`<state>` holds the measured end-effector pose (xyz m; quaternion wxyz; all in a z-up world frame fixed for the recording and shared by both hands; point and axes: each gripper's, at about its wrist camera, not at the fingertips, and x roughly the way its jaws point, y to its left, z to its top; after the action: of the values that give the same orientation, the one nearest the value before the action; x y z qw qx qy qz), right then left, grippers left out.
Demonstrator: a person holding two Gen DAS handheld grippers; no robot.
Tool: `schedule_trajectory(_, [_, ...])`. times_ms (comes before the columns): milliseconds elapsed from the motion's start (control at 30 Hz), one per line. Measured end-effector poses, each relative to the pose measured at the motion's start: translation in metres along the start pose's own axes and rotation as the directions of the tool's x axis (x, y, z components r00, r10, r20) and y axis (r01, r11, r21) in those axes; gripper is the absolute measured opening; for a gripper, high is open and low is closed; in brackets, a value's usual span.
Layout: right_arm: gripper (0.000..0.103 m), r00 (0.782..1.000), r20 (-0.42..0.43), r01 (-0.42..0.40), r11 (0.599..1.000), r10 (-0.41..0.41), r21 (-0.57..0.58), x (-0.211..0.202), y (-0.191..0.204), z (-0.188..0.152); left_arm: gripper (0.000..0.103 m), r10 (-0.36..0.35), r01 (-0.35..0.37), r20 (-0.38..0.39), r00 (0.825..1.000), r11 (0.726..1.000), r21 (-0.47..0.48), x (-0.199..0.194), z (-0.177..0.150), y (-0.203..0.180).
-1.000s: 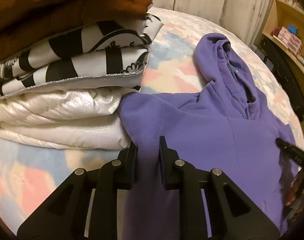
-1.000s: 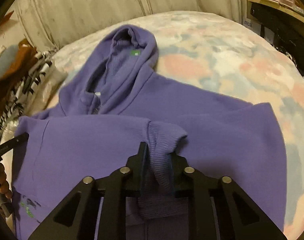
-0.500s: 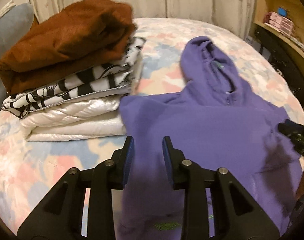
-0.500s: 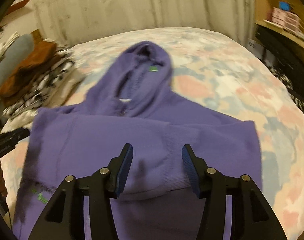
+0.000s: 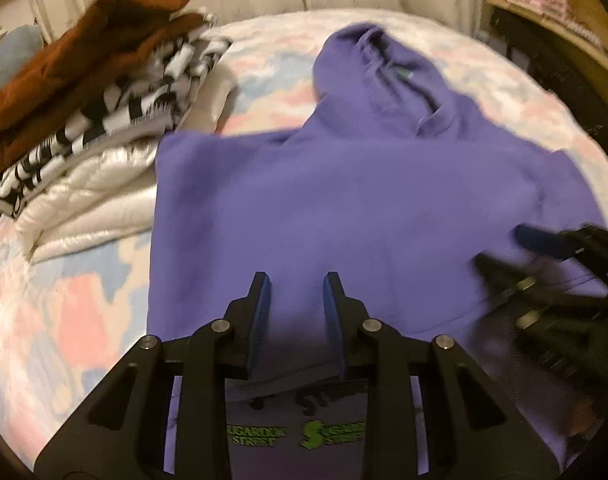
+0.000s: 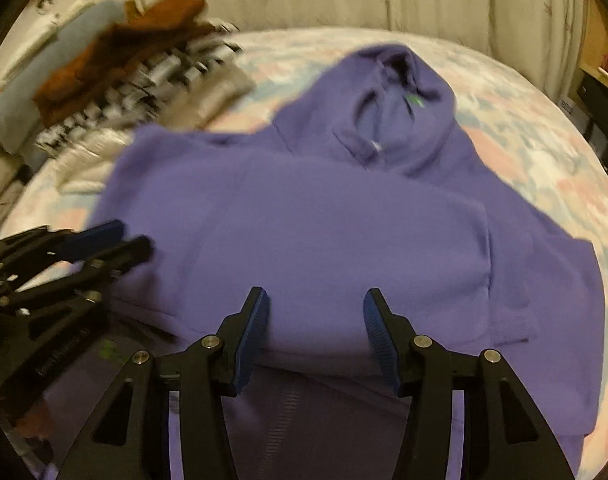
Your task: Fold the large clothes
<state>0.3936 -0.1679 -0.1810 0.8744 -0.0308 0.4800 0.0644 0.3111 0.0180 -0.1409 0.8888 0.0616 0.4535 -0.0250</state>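
Both grippers, left (image 5: 296,280) and right (image 6: 315,300), hang released above the purple hoodie (image 5: 343,208); right's jaws just widened. Folded clothes pile (image 5: 88,120) sits beside it on the bed (image 5: 64,320).

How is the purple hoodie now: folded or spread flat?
Partly folded. The hoodie lies on the bed with both sleeves laid across its chest; the hood and hem are still unfolded.

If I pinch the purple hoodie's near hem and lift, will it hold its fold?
Probably not: the purple hoodie looks like soft fleece and lies limp, so it should droop. The folded-in sleeve sits loose and may slide off. It looks thick, likely fairly heavy.
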Motion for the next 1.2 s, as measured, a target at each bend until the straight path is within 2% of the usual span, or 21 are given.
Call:
schedule_trajectory(167, [0.051, 0.997, 0.003, 0.073, 0.995, -0.073, 0.074, -0.006, -0.043, -0.013, 0.024, 0.039, -0.039, -0.008, 0.999, 0.999, -0.011, 0.010, -0.008, 0.019])
schedule_trajectory(233, [0.030, 0.999, -0.004, 0.047, 0.995, -0.047, 0.089, -0.010, -0.058, -0.021, 0.023, 0.040, -0.040, -0.007, 0.999, 0.999, -0.014, 0.008, -0.009, 0.026])
schedule_trajectory(300, [0.027, 1.000, -0.001, 0.031, 0.995, -0.031, 0.092, -0.017, -0.063, -0.025, 0.022, 0.031, -0.031, -0.010, 0.999, 0.999, -0.019, 0.007, -0.010, 0.030])
schedule_trajectory(467, [0.028, 0.996, -0.001, 0.091, 0.995, -0.091, 0.044, -0.021, -0.059, -0.028, 0.022, 0.043, -0.043, -0.011, 0.999, 0.999, -0.008, 0.005, -0.010, 0.031])
schedule_trajectory(600, [0.028, 0.996, -0.006, 0.094, 0.995, -0.093, 0.043, -0.019, -0.063, -0.020, 0.022, 0.042, -0.042, -0.016, 0.999, 0.999, -0.001, 0.003, -0.006, 0.031])
schedule_trajectory(733, [0.030, 0.997, -0.003, 0.079, 0.996, -0.079, 0.048, -0.022, -0.058, -0.014, 0.022, 0.039, -0.039, -0.005, 0.999, 0.999, 0.011, -0.005, -0.001, 0.028])
schedule_trajectory(967, [0.032, 1.000, 0.021, -0.001, 0.999, 0.000, 0.047, -0.026, -0.035, 0.013, 0.022, 0.008, -0.010, 0.049, 0.999, 0.999, 0.040, -0.015, 0.026, 0.012])
schedule_trajectory(1033, [0.032, 0.999, 0.030, -0.013, 0.999, 0.012, 0.029, -0.023, -0.023, 0.025, 0.022, -0.007, 0.005, 0.058, 0.998, 0.999, 0.038, -0.009, 0.039, 0.008])
schedule_trajectory(1200, [0.032, 0.999, 0.036, -0.039, 0.999, 0.038, 0.022, -0.002, -0.008, 0.052, 0.022, 0.023, -0.024, 0.057, 0.998, 1.000, 0.009, 0.023, 0.071, 0.009])
